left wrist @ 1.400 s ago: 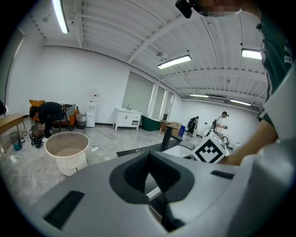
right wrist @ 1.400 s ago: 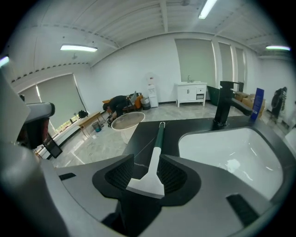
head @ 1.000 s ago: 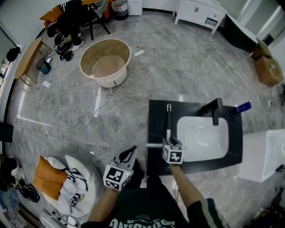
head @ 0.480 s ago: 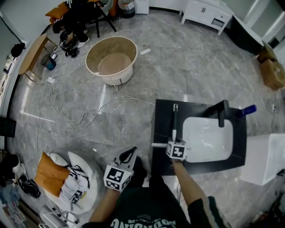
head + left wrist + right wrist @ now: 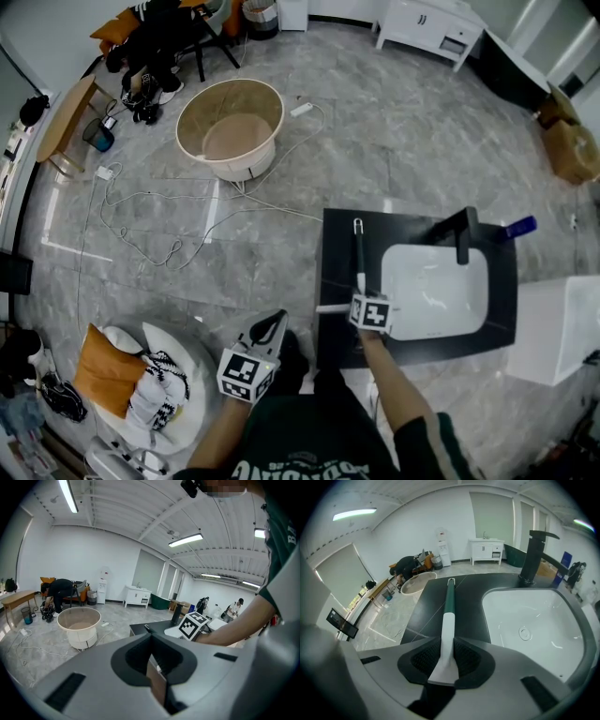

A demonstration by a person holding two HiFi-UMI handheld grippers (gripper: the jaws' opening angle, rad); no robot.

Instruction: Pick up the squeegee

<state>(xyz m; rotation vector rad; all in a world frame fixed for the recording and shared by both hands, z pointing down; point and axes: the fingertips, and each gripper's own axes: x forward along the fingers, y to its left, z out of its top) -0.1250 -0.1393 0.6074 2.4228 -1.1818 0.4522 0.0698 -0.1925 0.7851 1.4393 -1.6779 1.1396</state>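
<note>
closing my right tongs [image 5: 446, 662] on the squeegee [image 5: 449, 603], i have the ribbed pads up against both sides of its white neck, just above where it flares out toward the blade. the squeegee lies flat on the black countertop [image 5: 334, 246], to the left of the white sink basin [image 5: 473, 267] in the head view, its dark green handle running away from me and ending in a small hanging loop near the far edge. in the head view the right tongs [image 5: 358, 294] point steeply down at the near end of the squeegee [image 5: 357, 246], and the pale blade sticks out to the left of the jaws, close to the counter's near left corner. a black faucet [image 5: 460, 234] stands at the far side of the basin, with a blue bottle [image 5: 517, 226] just beyond it on the right. my left tongs [image 5: 270, 328] hang off the counter, low at my left side over the grey marble floor [image 5: 375, 122], with the jaws [image 5: 154, 667] together and nothing between them. farther off on the floor stands a round beige tub [image 5: 274, 111], and a white cable [image 5: 141, 200] trails near it.
</note>
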